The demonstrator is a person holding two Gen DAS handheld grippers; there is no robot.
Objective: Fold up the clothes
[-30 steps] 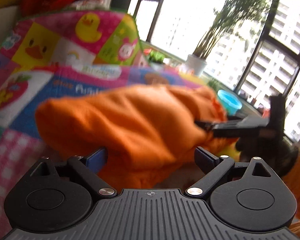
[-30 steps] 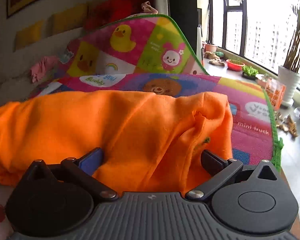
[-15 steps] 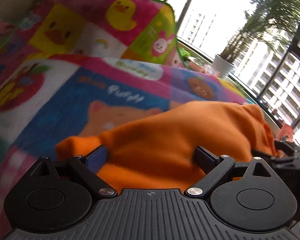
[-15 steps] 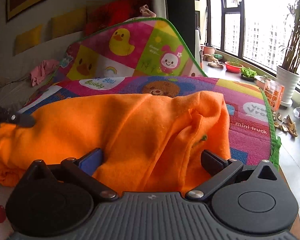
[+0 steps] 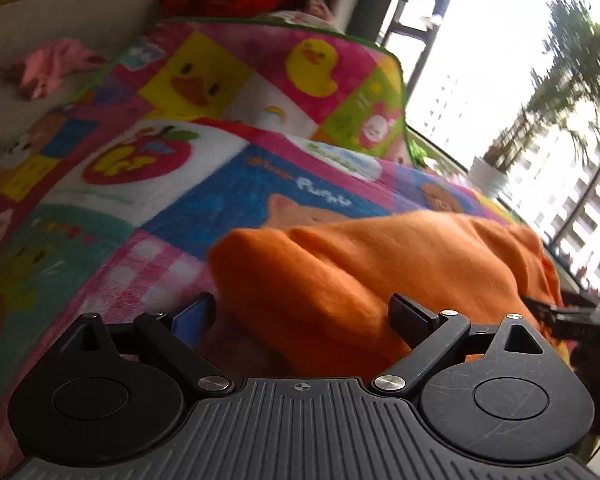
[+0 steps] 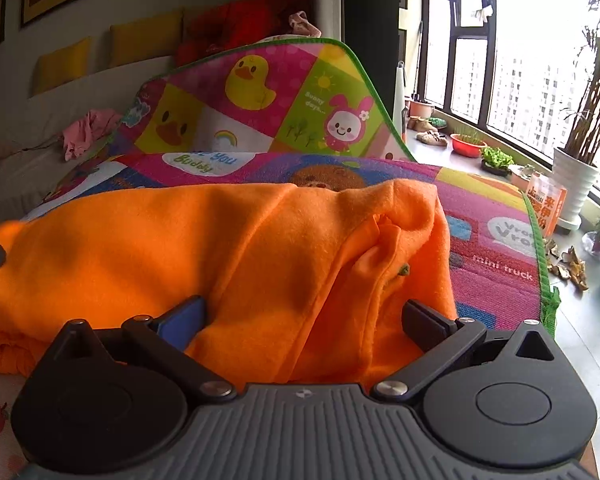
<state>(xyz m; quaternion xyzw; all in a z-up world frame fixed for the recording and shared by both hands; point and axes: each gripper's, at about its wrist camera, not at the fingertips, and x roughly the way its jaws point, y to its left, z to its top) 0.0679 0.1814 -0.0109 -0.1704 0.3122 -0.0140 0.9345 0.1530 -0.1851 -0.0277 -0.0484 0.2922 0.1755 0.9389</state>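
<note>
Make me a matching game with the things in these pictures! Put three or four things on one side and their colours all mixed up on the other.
Things:
1. garment
2. plant pot
3. crumpled cloth on the sofa
4. bowl on the window ledge

Colours:
A. white
B. red
C. orange
D. pink

Pairs: 1-C, 2-A, 3-D, 4-B
</note>
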